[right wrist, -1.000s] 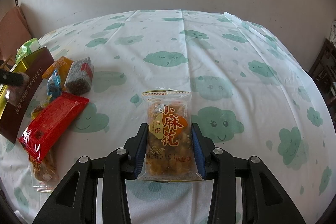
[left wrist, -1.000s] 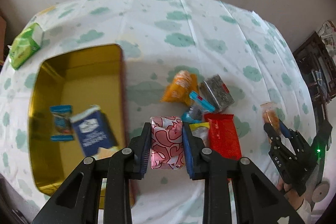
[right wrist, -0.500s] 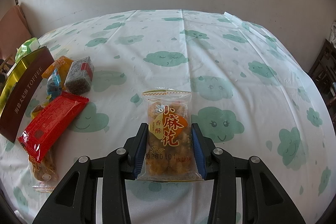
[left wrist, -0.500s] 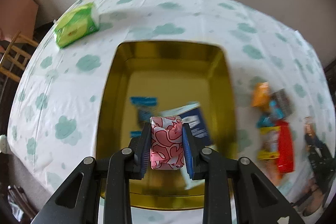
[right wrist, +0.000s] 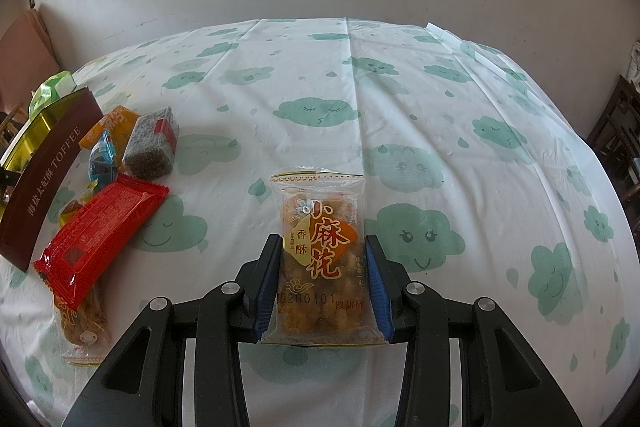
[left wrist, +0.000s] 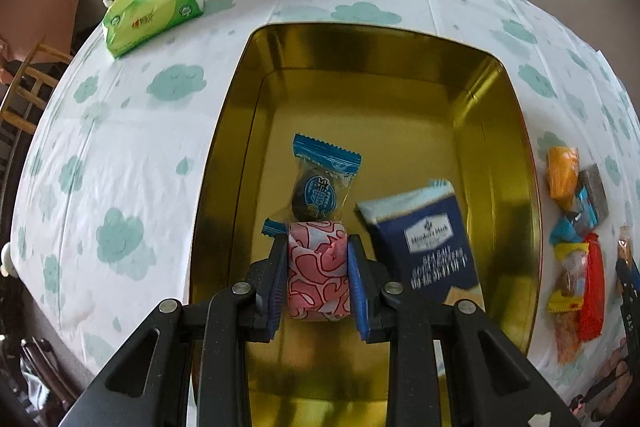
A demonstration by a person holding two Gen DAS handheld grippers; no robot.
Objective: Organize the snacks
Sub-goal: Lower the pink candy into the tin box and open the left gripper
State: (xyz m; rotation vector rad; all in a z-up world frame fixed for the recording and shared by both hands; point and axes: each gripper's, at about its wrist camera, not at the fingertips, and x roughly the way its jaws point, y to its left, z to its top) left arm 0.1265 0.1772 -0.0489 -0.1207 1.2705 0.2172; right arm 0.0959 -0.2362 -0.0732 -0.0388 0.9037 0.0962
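Left tool (left wrist: 318, 273), clamped on pink-wrapped snack (left wrist: 317, 267), has been carried from the bench pile to above the gold tin (left wrist: 224, 147); release judged next. Right tool (right wrist: 322, 281), unmoved, grips fried-twist packet (right wrist: 320, 255) over the bench (right wrist: 440, 107).

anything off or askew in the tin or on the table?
Nothing spilled or damaged. The navy cracker pack lies tilted in the gold tin, leaning toward its right wall; loose snacks sit heaped beside the tin. Both tongs grip their packets squarely.
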